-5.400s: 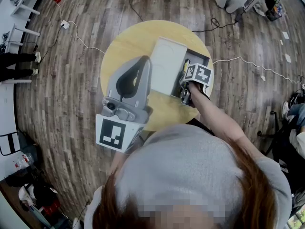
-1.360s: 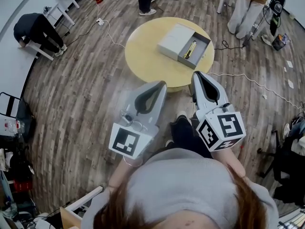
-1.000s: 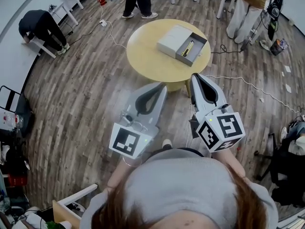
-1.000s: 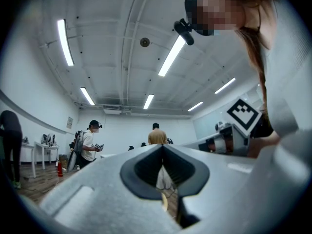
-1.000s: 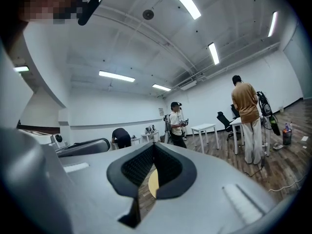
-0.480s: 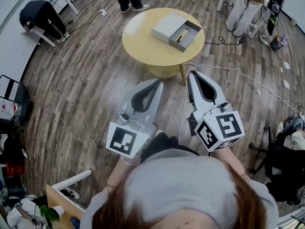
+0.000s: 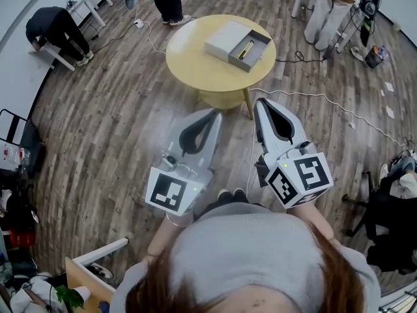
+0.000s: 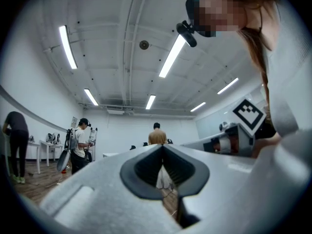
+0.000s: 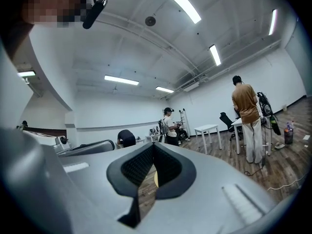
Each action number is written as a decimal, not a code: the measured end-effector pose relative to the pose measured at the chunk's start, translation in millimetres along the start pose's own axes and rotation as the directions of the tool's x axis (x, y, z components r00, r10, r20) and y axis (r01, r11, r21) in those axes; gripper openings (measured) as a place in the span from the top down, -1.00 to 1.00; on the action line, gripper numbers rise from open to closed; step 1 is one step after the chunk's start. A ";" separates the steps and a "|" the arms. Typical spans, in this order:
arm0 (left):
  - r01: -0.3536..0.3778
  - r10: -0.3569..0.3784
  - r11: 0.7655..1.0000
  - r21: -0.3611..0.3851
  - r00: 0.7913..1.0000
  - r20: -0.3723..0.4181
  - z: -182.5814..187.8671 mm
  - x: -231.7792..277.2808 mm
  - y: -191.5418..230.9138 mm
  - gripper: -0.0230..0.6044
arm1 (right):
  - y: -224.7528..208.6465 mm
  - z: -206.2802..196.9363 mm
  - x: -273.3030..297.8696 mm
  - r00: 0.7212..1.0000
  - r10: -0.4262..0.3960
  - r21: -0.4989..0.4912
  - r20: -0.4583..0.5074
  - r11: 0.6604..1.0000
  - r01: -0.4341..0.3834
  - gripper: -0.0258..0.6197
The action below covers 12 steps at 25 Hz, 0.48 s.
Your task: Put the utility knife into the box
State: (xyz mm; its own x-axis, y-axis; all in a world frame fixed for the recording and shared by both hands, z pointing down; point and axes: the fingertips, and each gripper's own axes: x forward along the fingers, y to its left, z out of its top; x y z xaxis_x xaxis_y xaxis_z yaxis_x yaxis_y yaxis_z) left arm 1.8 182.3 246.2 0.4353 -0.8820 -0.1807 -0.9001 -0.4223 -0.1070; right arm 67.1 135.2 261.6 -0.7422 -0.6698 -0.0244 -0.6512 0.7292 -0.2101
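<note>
**A:** What are the grippers doing, closest in?

**B:** The left gripper [image 7: 214,113] and the right gripper [image 7: 260,102] are hovering side by side in front of the person. Both are keeping their jaws pressed together and are pinching nothing.

**A:** Is anything showing that I can read?

**B:** Each marker cube [image 7: 171,195] is showing a black-and-white square pattern, with no letters.

**A:** Where is the utility knife [image 7: 245,45] lying?

**B:** It is lying inside the open grey box [image 7: 260,42], which is sitting on the round yellow table [image 7: 195,64]. A white lid [image 7: 223,39] is resting against the box. All of this is well apart from both grippers.

**A:** And farther off?

**B:** A white cable [image 7: 313,106] is trailing across the wooden floor [image 7: 104,122]. One person [image 7: 49,28] is bending over at the left, and others are standing near the desks.
</note>
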 end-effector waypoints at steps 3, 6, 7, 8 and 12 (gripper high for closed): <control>0.006 -0.007 1.000 -0.016 1.000 -0.016 -1.7 -2.4 -3.6 0.92 | 2.4 -1.0 -1.9 1.000 -0.006 -0.014 -0.005 1.000 0.006 0.91; 0.005 -0.005 1.000 -0.018 1.000 -0.027 -5.2 -3.5 -3.9 0.92 | 4.0 -3.9 -1.6 1.000 0.000 -0.003 -0.009 1.000 0.000 0.91; 0.004 -0.005 1.000 -0.021 1.000 -0.030 -6.7 -4.2 -3.7 0.92 | 4.8 -4.9 -1.8 1.000 0.001 0.001 -0.009 1.000 -0.001 0.91; 0.002 -0.003 1.000 -0.024 0.999 -0.033 -7.4 -5.2 -3.5 0.92 | 5.8 -5.7 -2.0 1.000 0.001 0.003 -0.010 1.000 -0.001 0.91; -0.004 0.004 1.000 -0.020 1.000 -0.029 -5.1 -7.4 -2.2 0.92 | 8.3 -7.2 -0.7 1.000 0.010 0.006 -0.015 1.000 -0.010 0.91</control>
State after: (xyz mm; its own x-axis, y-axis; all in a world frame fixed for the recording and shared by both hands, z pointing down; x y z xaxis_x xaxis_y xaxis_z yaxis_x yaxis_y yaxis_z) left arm 0.5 188.6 252.7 0.4310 -0.8894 -0.1523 -0.9023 -0.4224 -0.0865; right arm 61.0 142.8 267.0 -0.7508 -0.6604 -0.0122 -0.6430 0.7350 -0.2154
